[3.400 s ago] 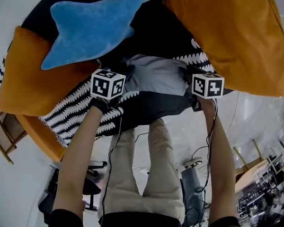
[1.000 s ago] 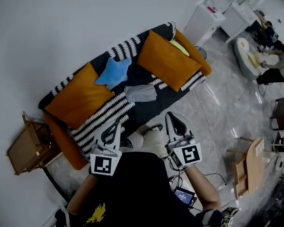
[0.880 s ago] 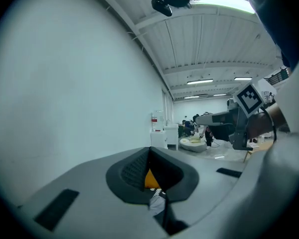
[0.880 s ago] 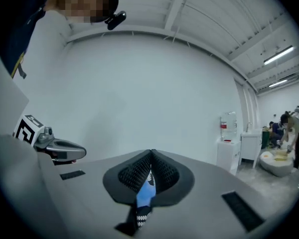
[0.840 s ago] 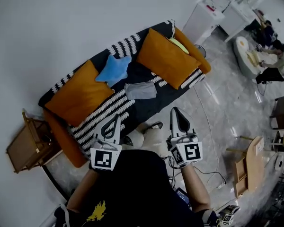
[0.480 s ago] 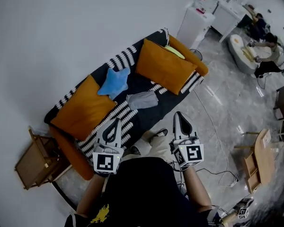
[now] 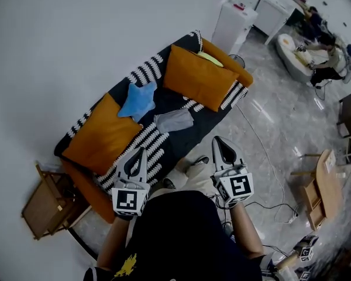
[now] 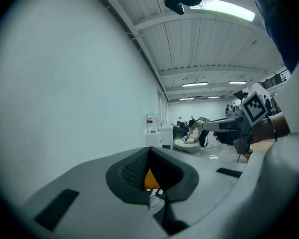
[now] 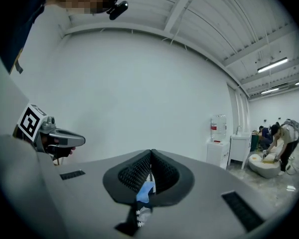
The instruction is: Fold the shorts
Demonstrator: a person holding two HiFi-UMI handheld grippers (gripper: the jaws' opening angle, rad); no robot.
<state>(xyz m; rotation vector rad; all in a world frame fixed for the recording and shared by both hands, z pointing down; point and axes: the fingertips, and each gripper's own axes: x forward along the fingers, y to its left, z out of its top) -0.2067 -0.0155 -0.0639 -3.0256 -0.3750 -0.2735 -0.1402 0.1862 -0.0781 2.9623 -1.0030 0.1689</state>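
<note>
The folded grey cloth shorts [image 7: 174,120] are laid on the black-and-white striped sofa [image 7: 145,72], well apart from the left gripper [image 7: 141,152] and right gripper [image 7: 218,141], both closed and empty. The unpressed fold might be loosened.

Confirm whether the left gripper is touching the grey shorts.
Apart. Head view: left gripper, shut, sits near the person's legs; shorts lie farther off on the sofa.

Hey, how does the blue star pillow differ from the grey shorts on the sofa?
Colour: the star pillow is bright blue, the shorts are pale grey. Shape: the star pillow has pointed arms, the shorts form a compact, roughly rectangular bundle. Place: the star pillow lies nearer the wall, the shorts nearer the sofa's front edge. Both lie on the sofa between the two orange cushions.
</note>
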